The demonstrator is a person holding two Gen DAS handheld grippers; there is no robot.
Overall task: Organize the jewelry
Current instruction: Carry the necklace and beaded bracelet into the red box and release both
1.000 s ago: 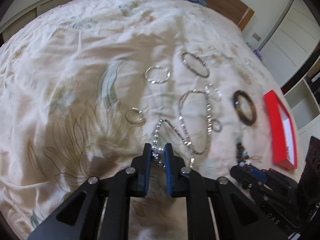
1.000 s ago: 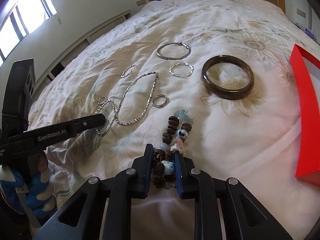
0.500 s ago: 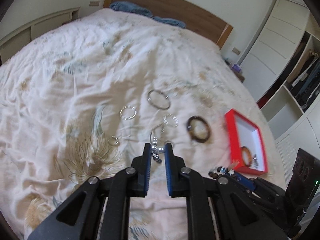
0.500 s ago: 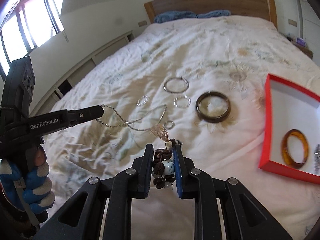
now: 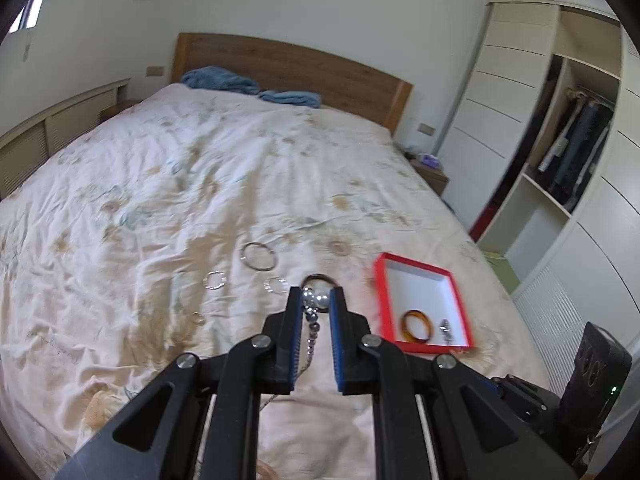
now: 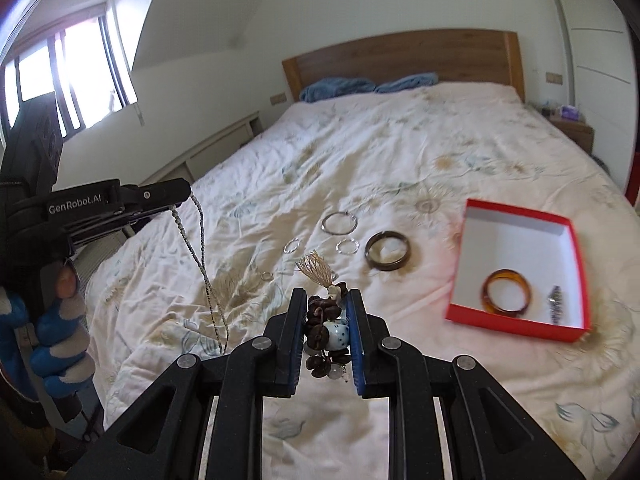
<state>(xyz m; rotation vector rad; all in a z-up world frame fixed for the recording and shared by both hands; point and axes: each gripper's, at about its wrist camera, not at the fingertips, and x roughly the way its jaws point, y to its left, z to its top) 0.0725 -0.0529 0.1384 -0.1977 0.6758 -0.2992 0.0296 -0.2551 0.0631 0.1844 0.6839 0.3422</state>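
Left wrist view: the left gripper (image 5: 316, 300) is raised above the bed (image 5: 200, 184), its fingers pinched narrow on a silver chain (image 5: 311, 320) whose beads sit between the tips while the rest hangs down under them. On the quilt beyond lie a large silver hoop (image 5: 259, 256), two smaller hoops (image 5: 215, 280) (image 5: 275, 285) and a small ring (image 5: 197, 318) nearer on the left. To the right sits a red box (image 5: 416, 268), open, with an amber bangle (image 5: 417, 325) and a small silver piece (image 5: 445, 326) at its near end. In the right wrist view the right gripper (image 6: 327, 312) is also off the bed, fingers closed on a bracelet (image 6: 325, 326) of brown beads with a pale blue bead and a straw-coloured tassel sticking up past the tips. A dark bangle (image 6: 389, 256) lies on the quilt between the hoops and the box. At the left edge the other gripper shows from the side, the chain dangling from its tip in a long loop, clear of the quilt.
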